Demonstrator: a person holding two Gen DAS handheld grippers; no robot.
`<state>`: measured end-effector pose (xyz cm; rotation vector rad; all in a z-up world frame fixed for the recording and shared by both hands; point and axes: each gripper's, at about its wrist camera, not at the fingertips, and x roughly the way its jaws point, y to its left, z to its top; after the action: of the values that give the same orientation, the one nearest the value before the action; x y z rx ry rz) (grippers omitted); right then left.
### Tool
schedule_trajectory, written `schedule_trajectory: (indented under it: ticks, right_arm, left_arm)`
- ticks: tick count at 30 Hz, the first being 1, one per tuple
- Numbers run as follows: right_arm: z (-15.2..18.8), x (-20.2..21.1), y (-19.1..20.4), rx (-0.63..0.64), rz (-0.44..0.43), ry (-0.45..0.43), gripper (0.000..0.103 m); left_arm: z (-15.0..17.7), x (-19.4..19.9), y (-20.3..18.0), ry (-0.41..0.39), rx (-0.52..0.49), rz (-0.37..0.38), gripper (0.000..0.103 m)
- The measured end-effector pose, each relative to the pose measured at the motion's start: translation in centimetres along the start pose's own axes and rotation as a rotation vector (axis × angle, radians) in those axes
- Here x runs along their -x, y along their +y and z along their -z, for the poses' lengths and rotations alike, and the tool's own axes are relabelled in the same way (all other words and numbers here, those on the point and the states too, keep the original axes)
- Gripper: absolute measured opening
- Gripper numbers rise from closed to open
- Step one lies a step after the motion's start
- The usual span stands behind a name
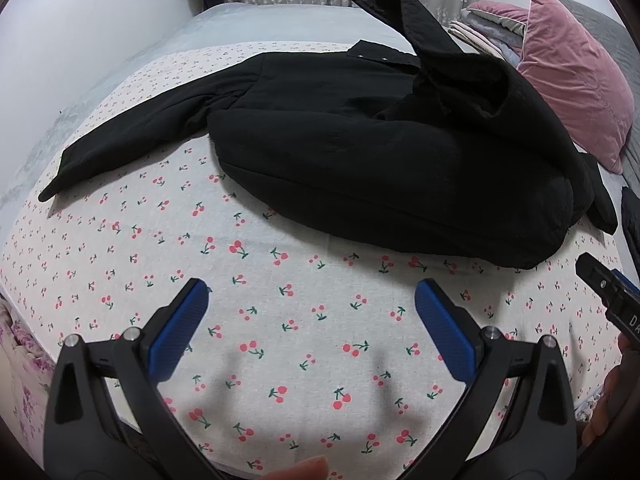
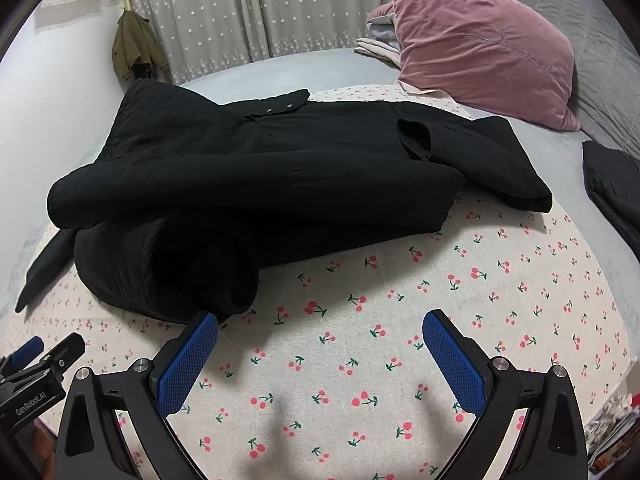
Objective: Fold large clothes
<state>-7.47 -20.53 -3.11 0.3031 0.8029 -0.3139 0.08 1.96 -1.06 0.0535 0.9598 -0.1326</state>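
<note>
A large black padded coat (image 1: 380,152) lies partly folded on a cherry-print sheet (image 1: 280,320). One sleeve (image 1: 120,148) stretches out to the left in the left wrist view. The coat also shows in the right wrist view (image 2: 280,184), with its near end bunched in a roll (image 2: 192,276). My left gripper (image 1: 312,304) is open and empty, over bare sheet in front of the coat. My right gripper (image 2: 320,332) is open and empty, its left fingertip close to the rolled end. The right gripper also shows at the right edge of the left wrist view (image 1: 608,292).
A pink velvet pillow (image 2: 480,44) and a stack of folded linens (image 2: 380,40) lie at the bed's far right. Another dark garment (image 2: 612,188) lies at the right edge. A grey star curtain (image 2: 248,12) and a wall stand behind the bed.
</note>
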Motion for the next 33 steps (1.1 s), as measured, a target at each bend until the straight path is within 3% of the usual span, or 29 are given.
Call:
schedule_trajectory:
  ticks: [6, 14, 22, 26, 30, 33]
  right_arm:
    - [-0.1, 0.0, -0.6, -0.014, -0.003, -0.001, 0.103]
    - [-0.4, -0.6, -1.8, -0.021, -0.023, 0.013, 0.103]
    - [-2.7, -0.8, -4.9, -0.131, -0.203, 0.024, 0.103]
    - [-4.3, -1.3, -5.9, -0.246, -0.360, 0.033, 0.103]
    - [-5.7, -2.0, -5.3, -0.308, -0.486, 0.023, 0.103]
    - [-6.3, -3.1, -3.9, -0.348, -0.607, 0.042, 0.103]
  left_arm:
    - [-0.4, -0.2, 0.8, 0.006, 0.040, 0.026, 0.103]
    - [-1.7, -2.2, 2.4, 0.114, 0.145, 0.146, 0.103]
    - [-4.1, -3.7, 4.2, 0.129, 0.239, 0.334, 0.103]
    - [-5.8, -5.0, 4.4, 0.152, 0.298, 0.465, 0.103]
    - [-7.6, -4.7, 4.2, 0.105, 0.336, 0.485, 0.103]
    - [-8.1, -5.7, 2.9, 0.119, 0.347, 0.516, 0.103]
